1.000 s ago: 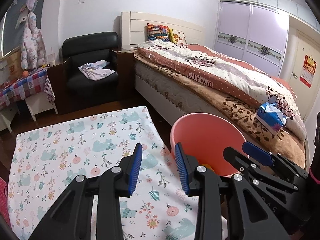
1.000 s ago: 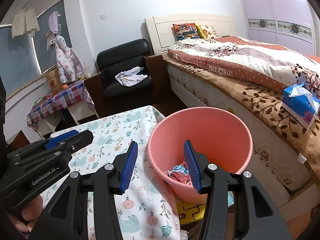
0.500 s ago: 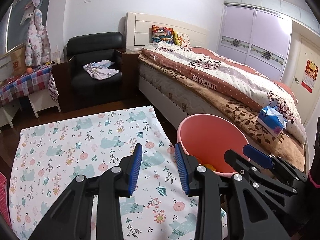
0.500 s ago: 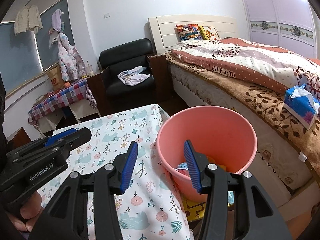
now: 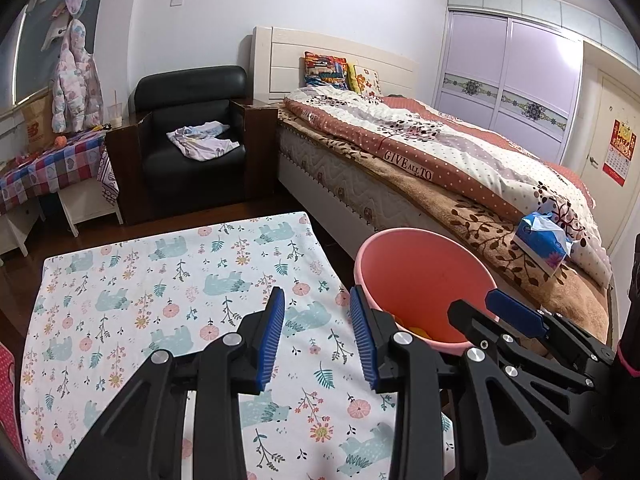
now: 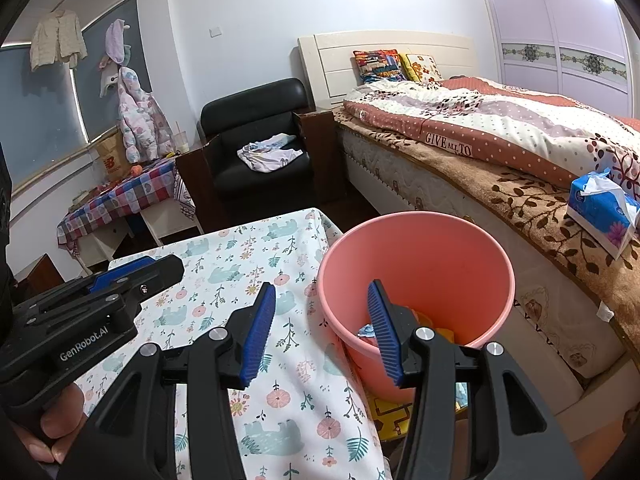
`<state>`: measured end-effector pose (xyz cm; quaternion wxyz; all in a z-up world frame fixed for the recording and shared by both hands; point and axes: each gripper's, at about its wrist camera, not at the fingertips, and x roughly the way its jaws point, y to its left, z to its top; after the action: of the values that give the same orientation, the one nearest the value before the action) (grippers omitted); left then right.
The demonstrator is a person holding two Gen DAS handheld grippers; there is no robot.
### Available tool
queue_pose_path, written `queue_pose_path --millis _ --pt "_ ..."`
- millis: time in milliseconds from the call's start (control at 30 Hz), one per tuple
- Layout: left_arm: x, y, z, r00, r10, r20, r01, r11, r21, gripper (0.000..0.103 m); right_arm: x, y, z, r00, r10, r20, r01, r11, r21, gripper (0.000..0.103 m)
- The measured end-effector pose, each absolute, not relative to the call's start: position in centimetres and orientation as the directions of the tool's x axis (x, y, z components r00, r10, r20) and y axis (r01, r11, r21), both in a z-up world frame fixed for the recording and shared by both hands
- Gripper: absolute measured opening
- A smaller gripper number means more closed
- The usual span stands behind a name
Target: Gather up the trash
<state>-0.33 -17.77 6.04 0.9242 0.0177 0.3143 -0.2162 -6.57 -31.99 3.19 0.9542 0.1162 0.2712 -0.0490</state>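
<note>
Mostly hidden in the bottom of the round salmon-pink plastic bucket (image 6: 416, 276) lies the collected trash (image 6: 368, 330): crumpled wrappers, a pale blue-and-white scrap and some yellow-orange pieces, too covered by the tongs to sort further. Bucket is smooth-walled, upright, standing on the floor in the gap between the bench (image 5: 168, 280) and the bed (image 5: 440, 168), its rim close to the bench's right edge; whether they touch cannot be told. Left tongs (image 5: 318, 338) hang over the bench's near right part, blue ribbed pads partly apart, nothing between them. Right tongs (image 6: 322, 330) sit over the bucket's near rim, pads likewise partly apart and gripping nothing; one pad is over the cloth, the other over the bucket mouth. A person's fingers (image 6: 52, 424) show under the left tool in the right wrist view. Bench wears a white cloth printed with pale blue bears, pink flowers and green sprigs. Bed has a cream headboard, a dotted and floral quilt, a brown leaf-patterned blanket, and a blue tissue pack (image 6: 604, 210) on it. Beyond: a black leather armchair (image 5: 192, 136) with a crumpled pale garment (image 5: 204, 144) on its seat, a checked-cloth side table (image 5: 48, 168), lilac wardrobe doors (image 5: 508, 80).
</note>
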Motion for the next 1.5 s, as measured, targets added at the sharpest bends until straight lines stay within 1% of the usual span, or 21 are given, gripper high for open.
queue_pose_path --millis 1500 --pt "-0.8 -17.1 6.0 0.707 -0.384 -0.594 0.409 0.907 -0.101 0.033 -7.2 -30.8 3.0 0.843 -0.024 -0.537 0.151 0.969 0.194 0.049"
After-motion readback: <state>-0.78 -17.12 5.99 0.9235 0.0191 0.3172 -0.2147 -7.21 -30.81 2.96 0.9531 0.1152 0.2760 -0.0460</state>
